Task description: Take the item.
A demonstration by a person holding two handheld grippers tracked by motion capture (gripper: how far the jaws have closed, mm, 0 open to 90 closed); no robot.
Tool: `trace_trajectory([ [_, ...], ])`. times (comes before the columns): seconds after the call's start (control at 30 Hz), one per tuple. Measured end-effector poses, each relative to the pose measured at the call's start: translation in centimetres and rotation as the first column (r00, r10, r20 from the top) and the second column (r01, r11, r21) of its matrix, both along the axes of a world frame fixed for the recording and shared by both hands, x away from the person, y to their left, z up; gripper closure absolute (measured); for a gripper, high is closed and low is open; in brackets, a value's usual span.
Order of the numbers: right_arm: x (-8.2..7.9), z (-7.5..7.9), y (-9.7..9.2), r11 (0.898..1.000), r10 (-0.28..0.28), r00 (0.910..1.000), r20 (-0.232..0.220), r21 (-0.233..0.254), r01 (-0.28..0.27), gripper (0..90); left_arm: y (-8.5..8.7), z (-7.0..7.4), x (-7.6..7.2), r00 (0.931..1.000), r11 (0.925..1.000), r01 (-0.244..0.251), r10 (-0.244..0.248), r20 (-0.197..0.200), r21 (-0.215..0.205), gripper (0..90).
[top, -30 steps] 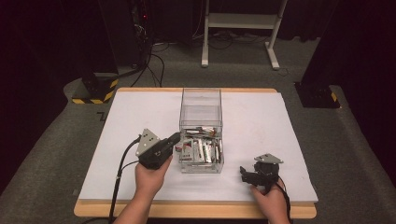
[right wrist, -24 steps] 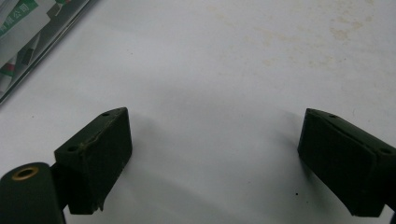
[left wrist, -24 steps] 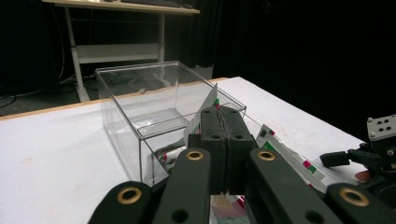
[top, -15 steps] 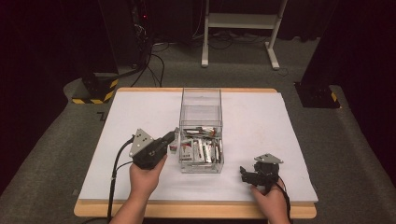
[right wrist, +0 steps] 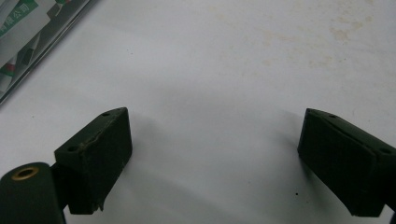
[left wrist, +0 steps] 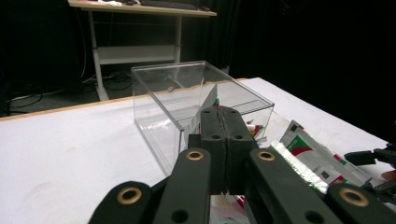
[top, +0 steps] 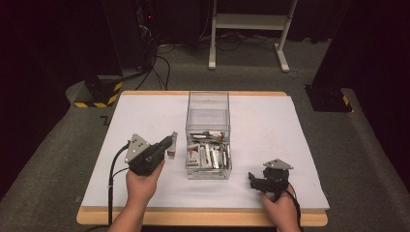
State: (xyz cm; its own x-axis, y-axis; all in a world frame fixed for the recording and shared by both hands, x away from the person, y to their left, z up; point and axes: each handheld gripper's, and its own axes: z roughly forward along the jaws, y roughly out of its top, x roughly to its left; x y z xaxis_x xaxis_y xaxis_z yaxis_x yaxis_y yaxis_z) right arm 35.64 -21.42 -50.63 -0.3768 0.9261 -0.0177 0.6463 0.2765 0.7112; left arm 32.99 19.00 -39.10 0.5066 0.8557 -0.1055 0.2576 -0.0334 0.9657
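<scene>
— On the white desk (top: 145,193), where's the left claw (top: 170,143)?
— Just left of the clear box (top: 208,116), jaws pressed together on a small silver sachet (top: 171,153) held beside the box's left wall.
— And the box itself?
— Mid-desk, its near end full of more silver sachets (top: 208,155) with red and green print.
— The right claw (right wrist: 215,158)?
— Near the desk's front edge, right of the box, jaws spread wide over bare white surface, gripping nothing.

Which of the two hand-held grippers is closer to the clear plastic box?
The left. The left gripper sits just beside the clear box on its left, jaws shut on a small packet. The right gripper rests open farther off, toward the table's near right.
</scene>
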Motion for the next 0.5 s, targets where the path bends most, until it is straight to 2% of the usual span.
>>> trace_trajectory([
  [0.5, 0.0, 0.0, 0.0, 1.0, 0.0, 1.0, 0.0, 0.0, 0.0, 9.7, 2.4, -1.0, 0.0, 0.999, 0.9988, -0.041, 0.041, -0.018, 0.027, 89.3],
])
